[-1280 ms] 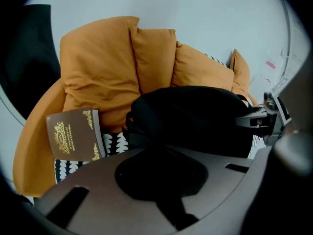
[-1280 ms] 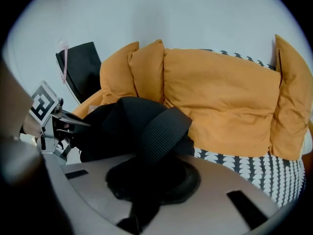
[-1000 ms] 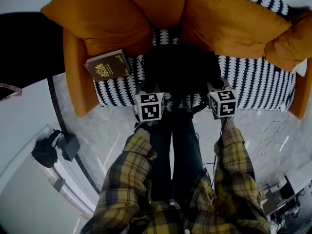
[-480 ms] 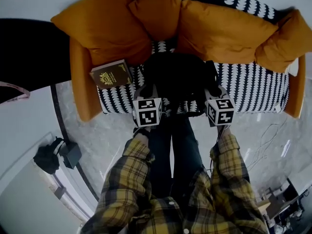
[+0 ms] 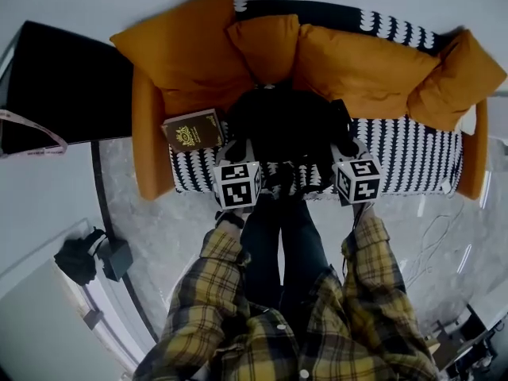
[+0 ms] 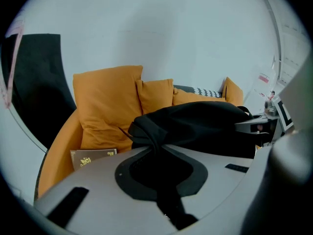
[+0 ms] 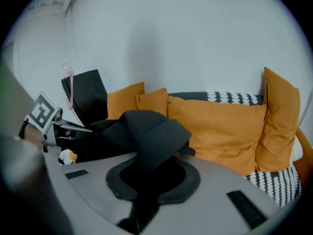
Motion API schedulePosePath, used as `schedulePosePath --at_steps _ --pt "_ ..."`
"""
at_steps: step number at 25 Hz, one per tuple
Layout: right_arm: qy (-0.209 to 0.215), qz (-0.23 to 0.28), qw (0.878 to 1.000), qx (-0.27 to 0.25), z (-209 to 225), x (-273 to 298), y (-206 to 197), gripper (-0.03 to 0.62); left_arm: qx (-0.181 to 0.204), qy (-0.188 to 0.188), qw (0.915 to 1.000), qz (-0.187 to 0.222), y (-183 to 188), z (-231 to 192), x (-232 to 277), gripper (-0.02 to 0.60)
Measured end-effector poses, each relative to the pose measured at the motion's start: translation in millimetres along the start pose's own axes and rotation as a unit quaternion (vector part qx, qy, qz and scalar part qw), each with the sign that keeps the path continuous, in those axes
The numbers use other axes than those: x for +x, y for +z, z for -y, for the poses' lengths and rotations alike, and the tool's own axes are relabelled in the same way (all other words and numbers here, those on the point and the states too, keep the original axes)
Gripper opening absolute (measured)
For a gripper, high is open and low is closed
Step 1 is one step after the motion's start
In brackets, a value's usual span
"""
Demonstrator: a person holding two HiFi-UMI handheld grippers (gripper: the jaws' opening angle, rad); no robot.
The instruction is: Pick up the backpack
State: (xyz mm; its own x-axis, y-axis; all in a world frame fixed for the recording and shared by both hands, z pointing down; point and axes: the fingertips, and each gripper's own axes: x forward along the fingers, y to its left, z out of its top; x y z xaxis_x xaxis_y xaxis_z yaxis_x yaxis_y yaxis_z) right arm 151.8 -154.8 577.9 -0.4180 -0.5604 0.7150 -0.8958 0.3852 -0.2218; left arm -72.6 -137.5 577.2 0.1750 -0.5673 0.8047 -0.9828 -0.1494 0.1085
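Holding the backpack (image 5: 287, 129) at two points above the patterned seat of a sofa (image 5: 413, 145), in front of a row of orange cushions (image 5: 361, 54). Clamped at its left end by the left gripper (image 6: 159, 160), closed tight on a twisted fold of black fabric (image 6: 146, 131); clamped at its right end by the right gripper (image 7: 151, 163), closed just as tight on a ribbed strap (image 7: 159, 141). Slung crosswise between the two, with the long axis running left to right and the bulk hanging just ahead of both sets of jaws, to the right of the left tool and to the left of the right one. Equally near to each hand, so judged a shared, level lift rather than a one-handed job. Seen from the head view as a dark mass over the seat's front half, just beside a brown book (image 5: 193, 130) lying to its left. Hard to tell from above whether fully clear of the upholstery; looks suspended in the gripper views, with cushions showing behind. Likely to tip toward whichever end is raised less, so best kept even, with both grips firm, and drawn back toward the body, away from the cushions and over the floor (image 5: 175, 228).
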Motion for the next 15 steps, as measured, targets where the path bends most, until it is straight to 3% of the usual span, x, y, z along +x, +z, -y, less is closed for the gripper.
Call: schedulePosePath --at_steps 9,15 --pt "-0.004 0.045 0.999 -0.024 -22 -44 52 0.046 -0.016 0.0 0.9986 0.05 42 -3 -51 0.035" --pt "-0.015 0.101 0.995 -0.011 -29 -85 92 0.046 -0.01 -0.011 0.9955 0.094 82 6 -90 0.035"
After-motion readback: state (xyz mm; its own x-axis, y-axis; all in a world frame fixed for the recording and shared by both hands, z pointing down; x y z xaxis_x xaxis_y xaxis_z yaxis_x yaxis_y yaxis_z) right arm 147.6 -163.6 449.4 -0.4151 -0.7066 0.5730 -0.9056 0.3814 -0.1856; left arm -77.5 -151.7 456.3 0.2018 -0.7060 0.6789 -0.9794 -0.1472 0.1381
